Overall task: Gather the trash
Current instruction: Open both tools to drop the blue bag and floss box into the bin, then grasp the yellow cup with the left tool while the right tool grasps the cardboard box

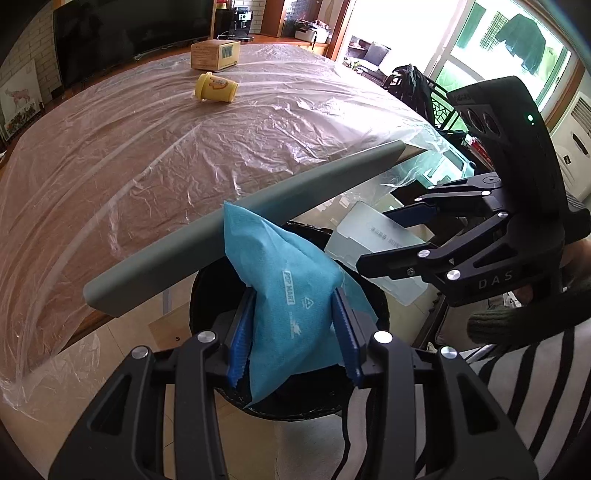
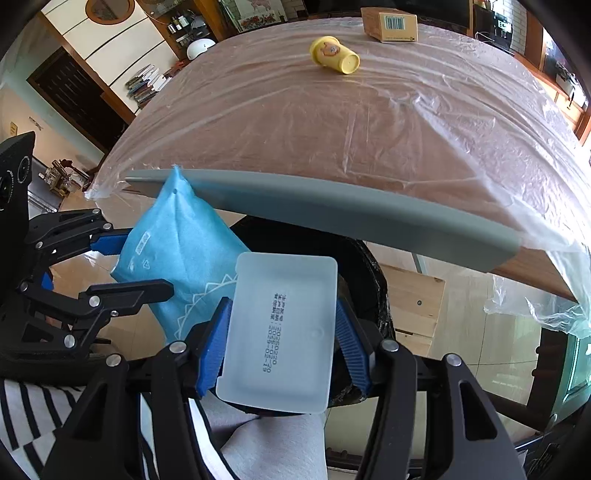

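Note:
My left gripper (image 1: 293, 332) is shut on a blue Pop Mart packet (image 1: 284, 291) and holds it over the black trash bin (image 1: 207, 291) below the table edge. My right gripper (image 2: 280, 339) is shut on a translucent white plastic tray (image 2: 284, 332) and holds it over the same bin (image 2: 365, 266). In the left wrist view the right gripper (image 1: 388, 240) and the tray (image 1: 369, 236) sit to the right of the packet. In the right wrist view the left gripper (image 2: 122, 266) and the packet (image 2: 177, 258) sit to the left. A yellow cup (image 1: 216, 88) lies on its side on the table.
The table (image 1: 129, 166) is covered with clear plastic sheet and has a grey edge strip (image 1: 236, 221). A cardboard box (image 1: 216, 54) stands at its far side, also in the right wrist view (image 2: 391, 25), behind the cup (image 2: 334, 54). A chair (image 1: 439, 107) stands at the right.

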The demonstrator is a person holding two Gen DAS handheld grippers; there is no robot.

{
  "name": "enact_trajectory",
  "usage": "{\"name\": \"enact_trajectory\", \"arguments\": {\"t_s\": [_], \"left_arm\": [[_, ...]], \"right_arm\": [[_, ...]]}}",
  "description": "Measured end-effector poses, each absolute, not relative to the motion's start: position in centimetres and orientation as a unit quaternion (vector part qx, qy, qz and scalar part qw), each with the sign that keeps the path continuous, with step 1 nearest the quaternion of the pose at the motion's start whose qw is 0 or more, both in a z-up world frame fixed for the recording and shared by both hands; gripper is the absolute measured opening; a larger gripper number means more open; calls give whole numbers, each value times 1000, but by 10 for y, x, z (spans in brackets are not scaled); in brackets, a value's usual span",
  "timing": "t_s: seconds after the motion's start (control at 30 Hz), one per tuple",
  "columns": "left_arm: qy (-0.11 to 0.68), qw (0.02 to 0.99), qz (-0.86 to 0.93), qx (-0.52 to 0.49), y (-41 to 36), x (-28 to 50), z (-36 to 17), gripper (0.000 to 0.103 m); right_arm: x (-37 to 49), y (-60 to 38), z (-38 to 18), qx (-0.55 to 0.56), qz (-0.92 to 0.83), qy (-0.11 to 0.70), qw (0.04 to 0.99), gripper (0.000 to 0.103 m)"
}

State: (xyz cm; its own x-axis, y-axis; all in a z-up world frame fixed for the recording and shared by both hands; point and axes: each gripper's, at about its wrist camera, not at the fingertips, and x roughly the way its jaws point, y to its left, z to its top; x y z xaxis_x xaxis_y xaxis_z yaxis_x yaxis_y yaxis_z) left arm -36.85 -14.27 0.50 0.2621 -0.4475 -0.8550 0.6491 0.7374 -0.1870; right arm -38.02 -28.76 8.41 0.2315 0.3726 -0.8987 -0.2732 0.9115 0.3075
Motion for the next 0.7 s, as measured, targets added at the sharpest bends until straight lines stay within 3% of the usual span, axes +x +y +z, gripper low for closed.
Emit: {"name": "enact_trajectory", "arguments": {"t_s": [0.4, 0.43, 0.47, 0.53, 0.7], "left_arm": [[507, 785, -336, 114, -144, -368, -12, 42], [506, 786, -336, 112, -143, -368, -12, 47], [507, 785, -340, 106, -142, -368, -11, 67], [498, 794, -333, 102, -138, -369, -8, 91], [492, 800, -330, 98, -131, -369, 2, 91]], "right_arm": [[-374, -279, 64, 33, 209, 603, 769, 55], [-373, -279, 62, 32, 208, 606, 767, 55], [-374, -279, 62, 32, 207, 607, 767, 57], [-375, -283, 62, 30, 198, 605, 770, 80], [-379, -297, 74, 46, 187, 598, 778, 81]]}}
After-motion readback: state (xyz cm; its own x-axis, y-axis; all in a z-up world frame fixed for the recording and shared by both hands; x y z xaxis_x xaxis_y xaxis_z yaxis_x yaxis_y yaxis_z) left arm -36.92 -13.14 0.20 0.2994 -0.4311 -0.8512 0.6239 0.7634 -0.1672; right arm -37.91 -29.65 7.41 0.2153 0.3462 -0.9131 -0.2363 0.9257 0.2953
